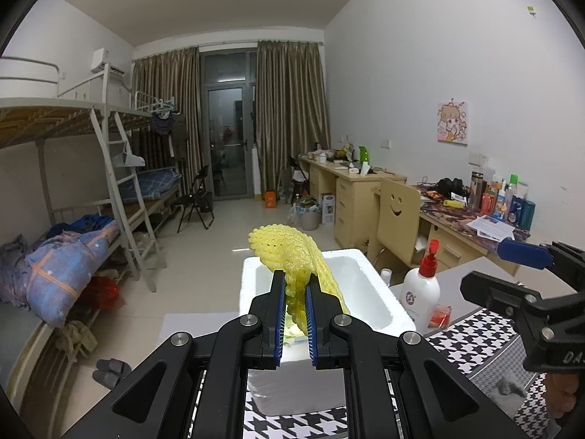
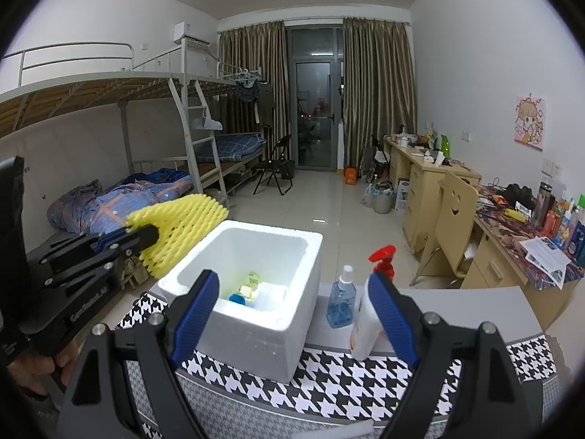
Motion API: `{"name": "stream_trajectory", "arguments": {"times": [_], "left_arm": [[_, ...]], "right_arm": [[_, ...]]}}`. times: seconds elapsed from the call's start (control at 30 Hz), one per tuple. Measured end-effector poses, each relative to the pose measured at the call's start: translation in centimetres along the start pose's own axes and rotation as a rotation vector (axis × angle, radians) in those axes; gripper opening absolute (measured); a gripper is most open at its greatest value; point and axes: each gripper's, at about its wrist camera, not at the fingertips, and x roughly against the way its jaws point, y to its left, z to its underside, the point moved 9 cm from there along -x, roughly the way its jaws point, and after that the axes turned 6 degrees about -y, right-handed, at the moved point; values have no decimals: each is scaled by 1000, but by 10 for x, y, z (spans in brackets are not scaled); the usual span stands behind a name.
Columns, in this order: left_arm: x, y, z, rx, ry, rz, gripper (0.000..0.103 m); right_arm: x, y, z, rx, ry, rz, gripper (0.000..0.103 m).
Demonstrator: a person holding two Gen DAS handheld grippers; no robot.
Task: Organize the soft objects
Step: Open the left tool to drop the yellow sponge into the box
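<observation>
Left wrist view: the yellow foam net (image 1: pixel 292 256) is pinched between the pressed-together left tongs (image 1: pixel 295 314) and is held above the near-left rim of the white foam box (image 1: pixel 384 314). The right tongs (image 2: pixel 292 314) are spread wide, nothing gripped, just before the box on the counter (image 2: pixel 329 376).
</observation>
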Motion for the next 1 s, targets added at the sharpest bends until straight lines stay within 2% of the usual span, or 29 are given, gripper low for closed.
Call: {"name": "stream_trajectory", "arguments": {"times": [0.53, 1.0], "left_arm": [[-18, -23, 2, -18, 23, 48, 11], [-44, -30, 12, -4, 85, 70, 11]], "right_arm": [[27, -10, 10, -18, -30, 25, 92], [41, -19, 35, -9, 16, 53, 92]]}}
